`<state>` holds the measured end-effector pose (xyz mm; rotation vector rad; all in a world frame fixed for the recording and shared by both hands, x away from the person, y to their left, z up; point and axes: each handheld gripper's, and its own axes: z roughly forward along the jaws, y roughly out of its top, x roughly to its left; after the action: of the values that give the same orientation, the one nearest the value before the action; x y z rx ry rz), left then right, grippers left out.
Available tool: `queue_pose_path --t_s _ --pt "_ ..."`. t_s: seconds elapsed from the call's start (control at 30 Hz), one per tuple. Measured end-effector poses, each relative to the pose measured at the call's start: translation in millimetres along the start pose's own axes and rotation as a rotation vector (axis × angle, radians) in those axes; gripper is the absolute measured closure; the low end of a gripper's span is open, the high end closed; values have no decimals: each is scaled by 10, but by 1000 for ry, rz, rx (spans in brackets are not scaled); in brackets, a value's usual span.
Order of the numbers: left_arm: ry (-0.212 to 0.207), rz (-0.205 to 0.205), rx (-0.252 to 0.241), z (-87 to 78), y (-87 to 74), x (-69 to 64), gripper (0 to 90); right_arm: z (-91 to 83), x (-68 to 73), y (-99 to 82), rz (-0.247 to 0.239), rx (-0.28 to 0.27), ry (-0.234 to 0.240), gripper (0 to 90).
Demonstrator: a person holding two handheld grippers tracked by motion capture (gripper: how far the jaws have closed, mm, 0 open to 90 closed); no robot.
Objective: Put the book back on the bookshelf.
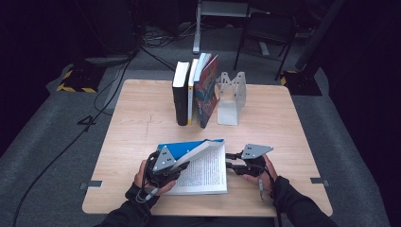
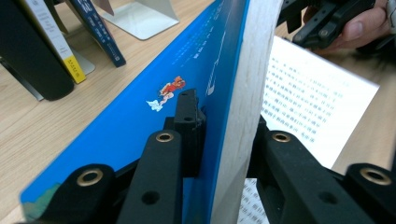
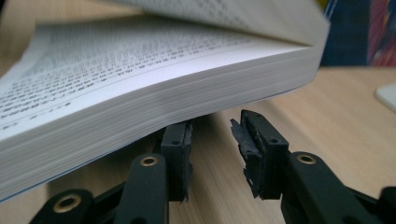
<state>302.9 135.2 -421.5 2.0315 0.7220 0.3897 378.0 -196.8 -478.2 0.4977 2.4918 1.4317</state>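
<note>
one wooden table (image 1: 142, 118) fills the middle of the high view, set on grey carpet with one dark chair (image 1: 267, 33) behind its far edge. at the far middle of the table four books (image 1: 195, 90) stand upright in a row, the rightmost leaning, just beside one pale metal bookend (image 1: 231, 97) that stands apart to their right. one open book (image 1: 205, 172) with a blue cover lies at the near edge between the person's two hands, its printed pages facing up. the left half of that book, cover and a thick block of pages, is lifted off the table and tilted toward the right. the left gripper (image 2: 224, 135) is clenched on this raised half: in the left gripper view one jaw presses the blue cover and the other presses the printed page side, with the page block between them. the right gripper (image 3: 212, 154) sits at the book's right edge, low on the table; in the right gripper view its two jaws stand apart with nothing between them, one jaw tucked just under the overhanging page block, the pads not pressing on anything. two hands, two grippers, one book in work.
</note>
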Motion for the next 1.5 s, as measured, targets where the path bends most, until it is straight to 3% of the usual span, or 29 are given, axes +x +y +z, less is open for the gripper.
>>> queue_pose_path --t_s 0.07,0.1,0.2,0.33,0.57,0.67,0.83,1.0,1.13,1.23,1.4,1.47,1.5 --pt "-17 -33 -23 -63 -11 9 757 -67 18 86 9 -45 27 626" --pt "-26 -46 -22 -82 -15 10 755 -93 38 131 -2 -64 18 626" --pt "-30 -43 13 -124 -33 -19 740 -119 93 245 -17 -108 4 626" --pt "-23 -43 11 -194 -78 -33 714 -127 145 358 -43 -136 11 621" --pt "10 -85 -5 -209 -184 -97 613 -99 205 507 -63 -181 43 607" --pt "-13 -56 -2 -223 -173 -59 670 -82 180 489 -8 -200 88 607" --pt "-101 -89 -38 -183 -187 64 690 -92 175 478 -1 -199 92 610" --pt "-143 -12 -60 -47 43 69 721 -147 126 445 34 -243 122 674" --pt "-164 -3 -58 69 180 65 731 -250 52 448 55 -263 76 675" --pt "-156 24 -54 61 216 42 731 -291 35 463 41 -269 70 675" --pt "-158 25 -122 71 244 61 748 -352 57 597 -11 -290 42 675" --pt "-164 40 -157 191 342 71 745 -398 -20 690 -33 -304 5 675" --pt "-171 36 -167 246 376 70 744 -412 -80 700 -21 -309 -4 680"
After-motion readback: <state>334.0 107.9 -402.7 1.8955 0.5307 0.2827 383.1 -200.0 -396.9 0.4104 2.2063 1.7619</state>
